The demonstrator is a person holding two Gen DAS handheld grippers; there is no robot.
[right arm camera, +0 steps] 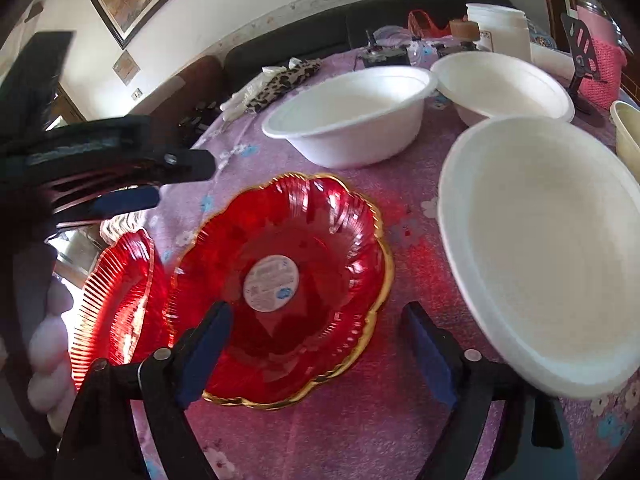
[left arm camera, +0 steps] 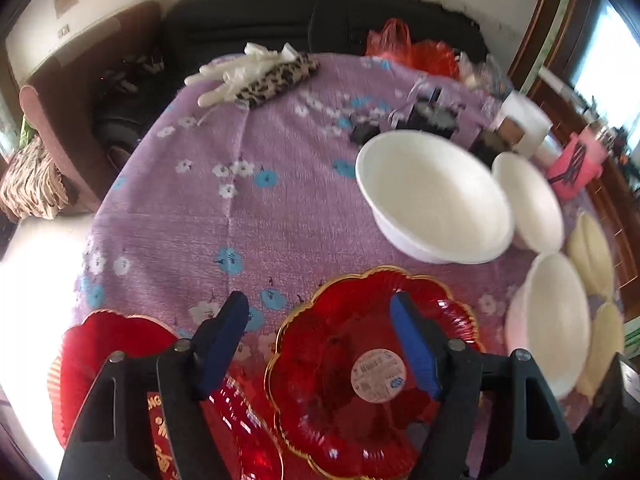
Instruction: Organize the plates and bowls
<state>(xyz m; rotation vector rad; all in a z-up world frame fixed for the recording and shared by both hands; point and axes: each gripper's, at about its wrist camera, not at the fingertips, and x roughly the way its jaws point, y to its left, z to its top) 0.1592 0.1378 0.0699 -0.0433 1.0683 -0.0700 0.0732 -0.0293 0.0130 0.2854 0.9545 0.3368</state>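
Observation:
A red glass bowl (left arm camera: pixel 372 372) (right arm camera: pixel 280 288) with a gold scalloped rim and a round sticker inside sits on the purple flowered tablecloth (left arm camera: pixel 240 220). My left gripper (left arm camera: pixel 318 298) is open and straddles its left rim, with one blue pad over the inside and nothing pressed. My right gripper (right arm camera: pixel 318 310) is open at the bowl's near edge, its left finger over the rim. The left gripper (right arm camera: pixel 186 182) also shows from the side. A red ribbed plate (left arm camera: pixel 100 352) (right arm camera: pixel 120 300) lies left of the bowl. Three white bowls (left arm camera: pixel 432 196) (left arm camera: pixel 528 200) (left arm camera: pixel 556 320) stand to the right.
Cream bowls (left arm camera: pixel 592 252) sit at the right table edge. At the far side lie a leopard-print cloth (left arm camera: pixel 276 80) with white gloves, dark small items, a white container (left arm camera: pixel 524 120) and a pink holder (left arm camera: pixel 576 164). A dark sofa (left arm camera: pixel 320 16) stands behind the table.

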